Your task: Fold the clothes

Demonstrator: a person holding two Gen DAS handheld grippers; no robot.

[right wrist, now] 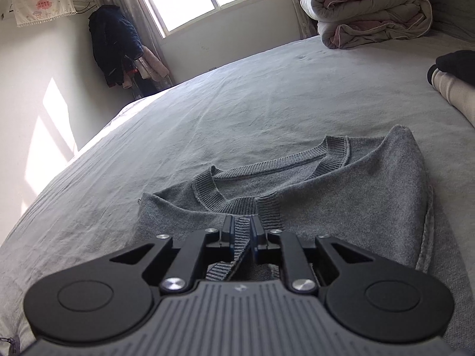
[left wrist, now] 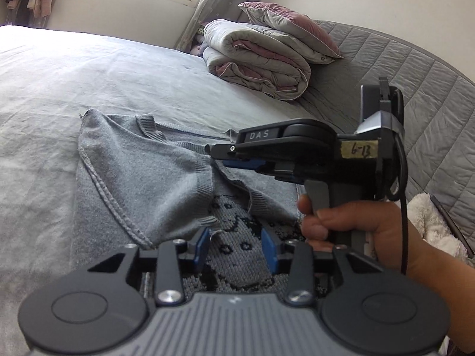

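Right gripper (right wrist: 241,237) pinched tight on a ribbed cuff of the grey sweater (right wrist: 341,195), held level by a hand (left wrist: 350,228) wrapped round its grip. Left gripper (left wrist: 236,246) wide open, holding nothing, patterned knit between and under its fingers, all spread on the bed (right wrist: 207,112)

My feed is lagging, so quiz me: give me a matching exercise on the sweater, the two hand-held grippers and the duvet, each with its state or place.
Column one:
1. right hand-held gripper
2. left hand-held gripper
3. sweater
4. duvet

Column two:
A. rolled up at the far side of the bed
B. open above the knit pattern
C. shut on a ribbed cuff
D. spread on the bed, sleeves folded in

Pairs: 1-C, 2-B, 3-D, 4-A
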